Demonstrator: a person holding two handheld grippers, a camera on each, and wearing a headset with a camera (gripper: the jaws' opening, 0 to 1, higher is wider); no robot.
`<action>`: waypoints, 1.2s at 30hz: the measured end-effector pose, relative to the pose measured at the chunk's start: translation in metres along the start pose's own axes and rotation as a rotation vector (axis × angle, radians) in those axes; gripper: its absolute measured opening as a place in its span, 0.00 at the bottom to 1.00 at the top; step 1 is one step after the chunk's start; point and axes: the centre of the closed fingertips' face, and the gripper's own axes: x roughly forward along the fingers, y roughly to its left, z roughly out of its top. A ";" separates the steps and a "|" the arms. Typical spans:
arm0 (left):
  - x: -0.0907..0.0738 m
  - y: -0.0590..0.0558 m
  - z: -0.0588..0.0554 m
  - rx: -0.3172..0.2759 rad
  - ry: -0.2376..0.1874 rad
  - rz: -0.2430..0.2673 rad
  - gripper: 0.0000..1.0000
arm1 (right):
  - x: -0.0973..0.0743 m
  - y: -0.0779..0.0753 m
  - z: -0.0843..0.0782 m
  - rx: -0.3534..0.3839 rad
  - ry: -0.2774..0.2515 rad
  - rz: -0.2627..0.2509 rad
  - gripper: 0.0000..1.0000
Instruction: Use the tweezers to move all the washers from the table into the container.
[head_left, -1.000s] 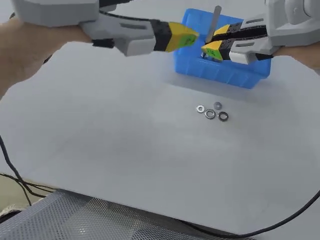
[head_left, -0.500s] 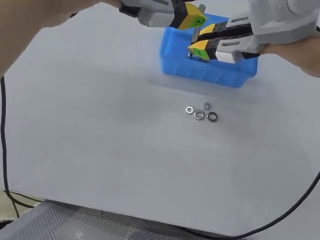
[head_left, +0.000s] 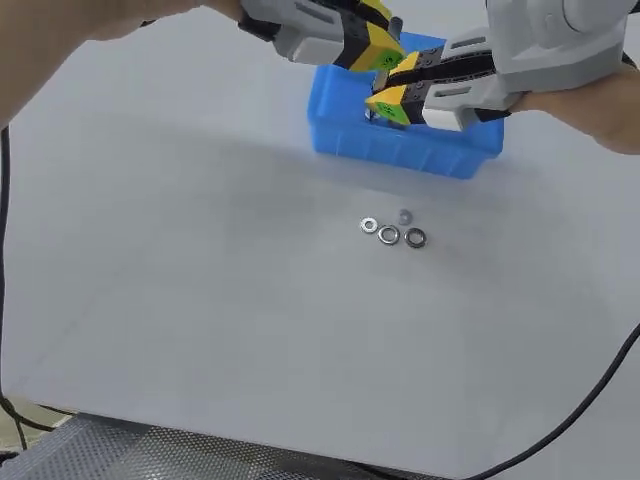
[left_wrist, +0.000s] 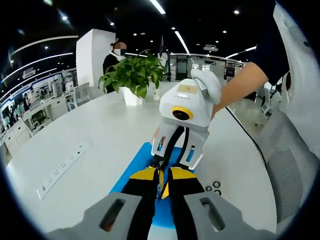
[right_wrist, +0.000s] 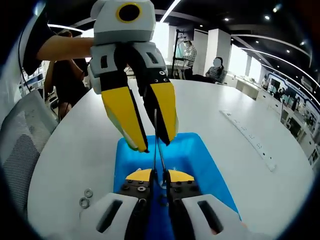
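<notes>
Several small metal washers (head_left: 390, 235) lie in a cluster on the grey table, just in front of the blue container (head_left: 345, 140). Over the container, my right gripper (head_left: 385, 103) is shut on thin grey tweezers (right_wrist: 155, 132), which rise from its jaws (right_wrist: 157, 182). My left gripper (head_left: 385, 55) comes in from the upper left and meets it tip to tip. Its yellow fingers (right_wrist: 127, 115) close around the tweezers' upper part. In the left gripper view its jaws (left_wrist: 162, 184) stand almost together on the tweezers, facing the right gripper's white body (left_wrist: 186, 107).
The container (right_wrist: 195, 155) sits near the table's far side. A black cable (head_left: 590, 400) runs along the right front edge and another hangs at the left edge (head_left: 6, 250). A potted plant (left_wrist: 134, 77) and a power strip (left_wrist: 62, 167) stand farther off on the table.
My left gripper has moved right and down until its tips met the right gripper and the tweezers over the container. The head view has shifted; the washers lie as before.
</notes>
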 end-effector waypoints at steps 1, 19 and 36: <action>0.000 0.000 0.000 0.004 0.005 -0.002 0.08 | 0.000 0.001 0.000 -0.002 0.003 0.001 0.11; 0.001 0.005 0.003 0.047 -0.001 0.000 0.05 | -0.002 -0.012 0.003 0.011 -0.009 -0.037 0.20; -0.023 0.006 0.032 0.109 -0.036 0.049 0.05 | -0.025 -0.019 0.006 0.045 -0.038 -0.103 0.30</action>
